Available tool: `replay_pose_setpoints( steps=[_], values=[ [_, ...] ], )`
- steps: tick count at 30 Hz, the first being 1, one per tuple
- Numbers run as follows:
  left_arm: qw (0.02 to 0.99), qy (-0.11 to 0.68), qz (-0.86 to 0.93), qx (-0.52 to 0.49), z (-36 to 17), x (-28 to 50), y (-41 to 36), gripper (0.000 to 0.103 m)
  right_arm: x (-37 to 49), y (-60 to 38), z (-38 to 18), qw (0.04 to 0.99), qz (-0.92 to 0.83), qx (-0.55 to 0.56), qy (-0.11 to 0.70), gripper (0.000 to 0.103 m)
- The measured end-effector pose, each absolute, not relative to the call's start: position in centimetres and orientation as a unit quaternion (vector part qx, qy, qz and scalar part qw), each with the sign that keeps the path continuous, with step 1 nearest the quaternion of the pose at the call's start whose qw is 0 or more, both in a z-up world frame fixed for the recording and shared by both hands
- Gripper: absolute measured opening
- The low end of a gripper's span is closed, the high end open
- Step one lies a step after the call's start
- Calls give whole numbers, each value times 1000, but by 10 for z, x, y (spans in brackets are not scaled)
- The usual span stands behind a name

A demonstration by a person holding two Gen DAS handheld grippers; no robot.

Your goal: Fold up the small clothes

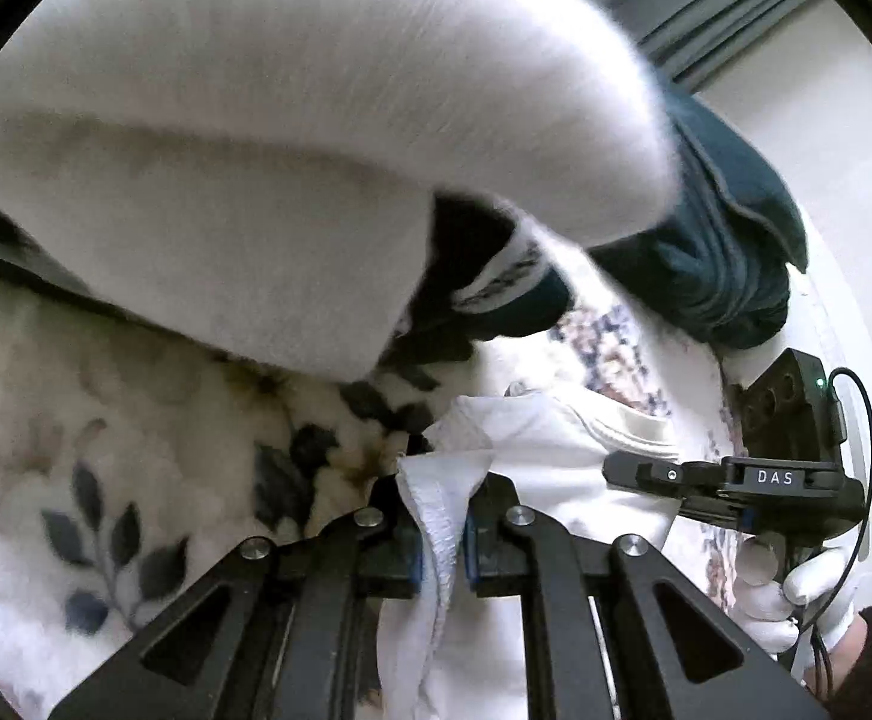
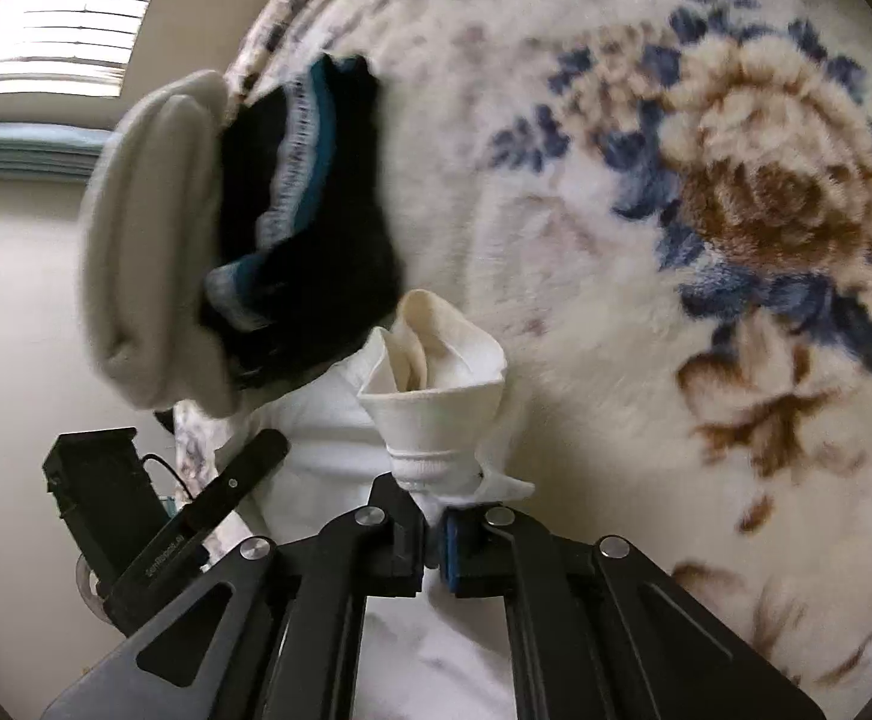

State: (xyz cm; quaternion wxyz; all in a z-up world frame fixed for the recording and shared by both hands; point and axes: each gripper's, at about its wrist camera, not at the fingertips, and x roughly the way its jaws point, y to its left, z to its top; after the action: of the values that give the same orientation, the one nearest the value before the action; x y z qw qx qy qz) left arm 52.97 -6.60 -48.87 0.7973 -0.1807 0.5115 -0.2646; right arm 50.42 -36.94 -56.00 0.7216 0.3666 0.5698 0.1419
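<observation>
White sock [image 2: 436, 360] bunched upright on floral blanket [image 2: 706, 210], cuff end pinched by right gripper [image 2: 432, 546], other edge [image 1: 436, 516] clamped in left gripper [image 1: 440, 546], both w/ jaws closed on fabric, cream & black socks [image 2: 291, 210] just beside, teal cloth [image 1: 712, 252] near

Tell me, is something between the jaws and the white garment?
No. Both the left gripper and right gripper already pinch the white garment directly; nothing visible sits between.
</observation>
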Motion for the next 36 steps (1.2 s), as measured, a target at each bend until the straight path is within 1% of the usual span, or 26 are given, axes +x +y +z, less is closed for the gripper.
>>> replay_pose_setpoints(
  steps=[5, 8, 11, 15, 18, 19, 20, 21, 22, 23, 25, 26, 27, 29, 31, 33, 34, 36],
  values=[
    [813, 481, -266, -193, -450, 498, -52, 7, 467, -360, -517, 744, 178, 349, 541, 4],
    [823, 463, -267, -192, -424, 465, -44, 7, 440, -345, -489, 759, 196, 326, 528, 4],
    [825, 460, -262, -199, -409, 427, -29, 7, 403, -329, -464, 771, 219, 304, 515, 4],
    [818, 480, -249, -197, -407, 365, -12, 8, 334, -306, -447, 778, 245, 263, 516, 4],
    [798, 518, -235, -199, -423, 327, -8, 13, 282, -288, -454, 761, 262, 236, 544, 6],
    [790, 531, -229, -204, -430, 312, 0, 20, 265, -282, -460, 753, 273, 220, 557, 7],
    [784, 543, -221, -204, -434, 300, 7, 30, 249, -276, -466, 744, 278, 203, 573, 13],
    [778, 558, -205, -204, -442, 284, 18, 33, 233, -271, -472, 734, 279, 183, 591, 21],
    [773, 567, -197, -206, -445, 273, 28, 40, 224, -270, -478, 725, 281, 175, 604, 25],
    [762, 586, -178, -210, -452, 262, 40, 42, 214, -271, -484, 716, 281, 175, 615, 31],
    [750, 601, -149, -234, -460, 246, 64, 43, 199, -281, -491, 695, 281, 206, 629, 33],
    [747, 603, -138, -243, -461, 243, 73, 43, 194, -289, -491, 692, 277, 218, 630, 37],
    [747, 602, -127, -254, -459, 243, 80, 43, 191, -295, -490, 695, 266, 225, 629, 46],
    [749, 591, -118, -276, -453, 251, 90, 43, 195, -312, -497, 690, 235, 267, 631, 52],
    [754, 581, -128, -279, -449, 269, 84, 44, 200, -327, -510, 681, 194, 312, 634, 52],
    [755, 582, -149, -263, -449, 296, 65, 48, 212, -336, -522, 679, 153, 333, 636, 52],
    [753, 582, -162, -259, -451, 305, 58, 50, 222, -339, -528, 680, 136, 346, 631, 52],
    [742, 598, -184, -241, -466, 333, 36, 50, 238, -342, -541, 671, 120, 384, 623, 52]
  ],
)
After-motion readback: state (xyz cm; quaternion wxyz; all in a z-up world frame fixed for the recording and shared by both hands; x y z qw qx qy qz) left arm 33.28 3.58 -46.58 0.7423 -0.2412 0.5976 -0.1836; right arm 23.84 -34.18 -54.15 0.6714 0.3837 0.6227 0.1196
